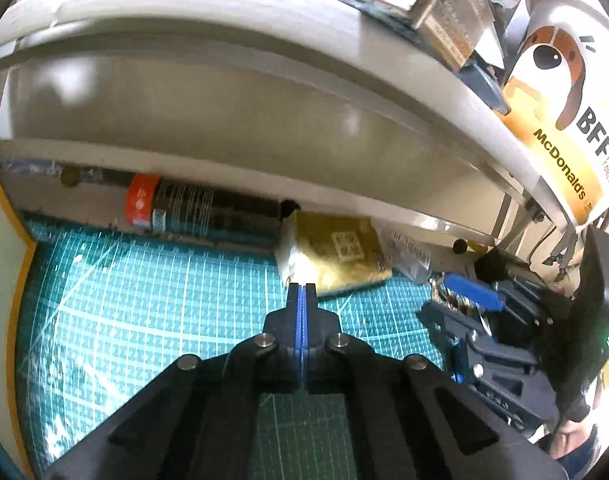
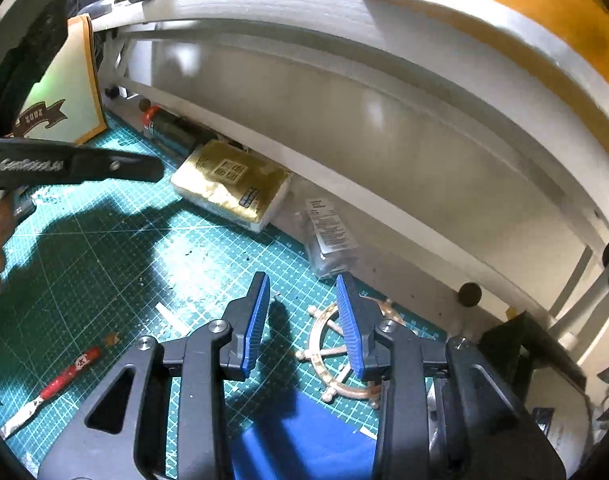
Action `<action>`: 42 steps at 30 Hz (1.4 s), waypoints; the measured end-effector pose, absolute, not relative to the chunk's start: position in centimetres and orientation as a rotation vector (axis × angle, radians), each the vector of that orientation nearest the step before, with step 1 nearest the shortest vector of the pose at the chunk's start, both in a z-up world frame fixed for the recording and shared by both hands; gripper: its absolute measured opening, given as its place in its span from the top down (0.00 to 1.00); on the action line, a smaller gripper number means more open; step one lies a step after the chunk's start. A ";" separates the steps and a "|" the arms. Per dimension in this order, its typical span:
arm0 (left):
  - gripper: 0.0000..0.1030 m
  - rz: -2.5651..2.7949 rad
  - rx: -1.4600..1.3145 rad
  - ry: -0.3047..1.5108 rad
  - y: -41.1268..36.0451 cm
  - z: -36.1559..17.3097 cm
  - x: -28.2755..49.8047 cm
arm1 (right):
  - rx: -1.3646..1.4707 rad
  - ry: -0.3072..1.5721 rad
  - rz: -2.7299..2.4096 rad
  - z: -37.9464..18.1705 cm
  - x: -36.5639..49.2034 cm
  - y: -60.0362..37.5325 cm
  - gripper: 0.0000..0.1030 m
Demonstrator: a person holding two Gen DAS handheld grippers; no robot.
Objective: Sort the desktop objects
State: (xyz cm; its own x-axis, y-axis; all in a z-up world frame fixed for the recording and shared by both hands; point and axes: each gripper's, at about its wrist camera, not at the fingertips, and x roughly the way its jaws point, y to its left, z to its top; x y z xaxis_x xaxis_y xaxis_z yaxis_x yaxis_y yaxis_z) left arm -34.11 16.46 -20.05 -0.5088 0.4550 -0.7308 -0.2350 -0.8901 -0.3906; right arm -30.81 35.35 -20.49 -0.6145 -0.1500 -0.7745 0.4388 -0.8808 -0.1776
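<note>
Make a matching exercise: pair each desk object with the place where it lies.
Things:
1. gold packet
2. ship's wheel ornament
3. red-handled tool
4. dark tube with a red band

Places:
a. along the foot of the white shelf, at the mat's far edge
b. partly hidden behind a finger of the open right gripper
c. just ahead of the tips of the shut left gripper
d. alone on the green cutting mat, low on the left of the right wrist view

Pairs: 1-c, 2-b, 3-d, 4-a
</note>
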 end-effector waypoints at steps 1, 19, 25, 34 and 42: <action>1.00 2.401 -1.274 -0.335 16.4 -20.1 -33.9 | 1.156 0.518 -2.511 -20.6 -30.9 35.2 0.69; 0.99 2.447 -1.310 -0.302 13.9 -19.5 -33.1 | 1.149 0.852 -2.547 -21.6 -33.8 30.7 0.78; 0.99 2.402 -1.319 -0.313 13.4 -19.5 -33.3 | 1.227 0.739 -2.474 -20.9 -31.7 30.6 0.99; 0.99 2.375 -1.308 -0.330 13.2 -19.2 -33.1 | 1.171 0.336 -2.598 -20.3 -30.7 34.9 0.81; 0.99 2.352 -1.315 -0.330 13.1 -19.1 -32.6 | 1.192 0.285 -2.712 -19.8 -31.6 37.0 0.38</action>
